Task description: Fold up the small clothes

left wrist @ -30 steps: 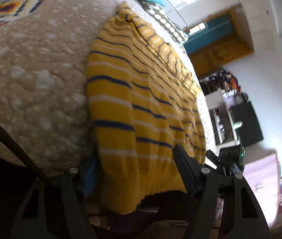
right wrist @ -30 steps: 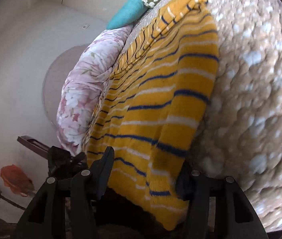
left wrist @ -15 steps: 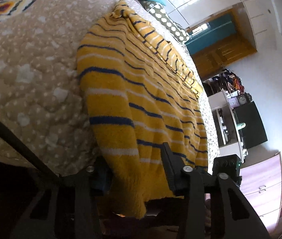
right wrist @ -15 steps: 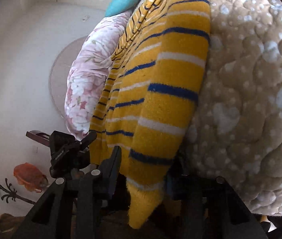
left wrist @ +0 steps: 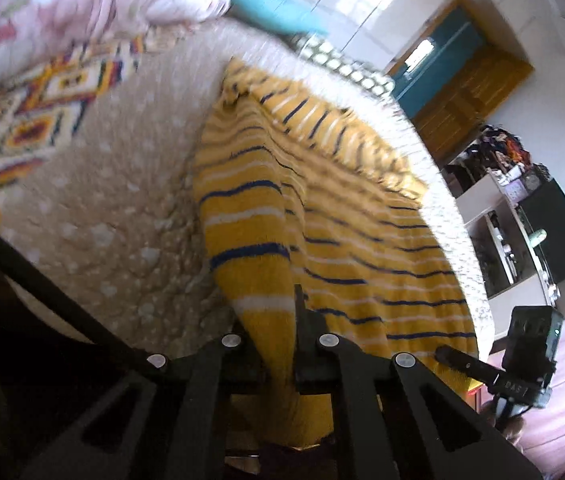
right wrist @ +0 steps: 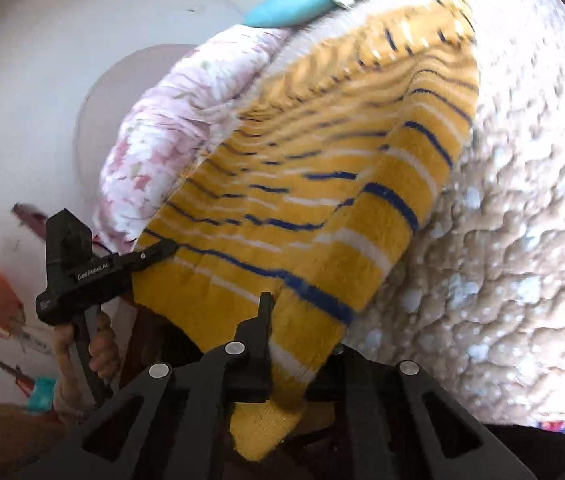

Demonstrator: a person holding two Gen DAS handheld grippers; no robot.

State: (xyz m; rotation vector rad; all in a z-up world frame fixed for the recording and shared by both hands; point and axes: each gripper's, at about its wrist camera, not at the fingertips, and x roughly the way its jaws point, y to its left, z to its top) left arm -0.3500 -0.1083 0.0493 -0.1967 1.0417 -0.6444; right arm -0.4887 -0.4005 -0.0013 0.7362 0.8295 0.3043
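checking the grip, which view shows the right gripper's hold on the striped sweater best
The right wrist view: the right gripper, jaws just closed, pinches the striped sweater at its near corner. The left wrist view shows that gripper only small, its tip at the sweater's edge.

Left claw (left wrist: 278,344): matte black plastic, two angular link arms per side with triangular cut-outs. Four round silver screw heads sit across the pivots. A thin black bar crosses the lower left of its own view.

Right claw (right wrist: 294,344): same black build, same silver screws, same triangular cut-outs.

Seen from the right wrist, the left unit carries a boxy black camera housing and white lettering along its body, reading roughly "GenRobot.AI". Hand (right wrist: 94,356) on its black handle; no sleeve visible.
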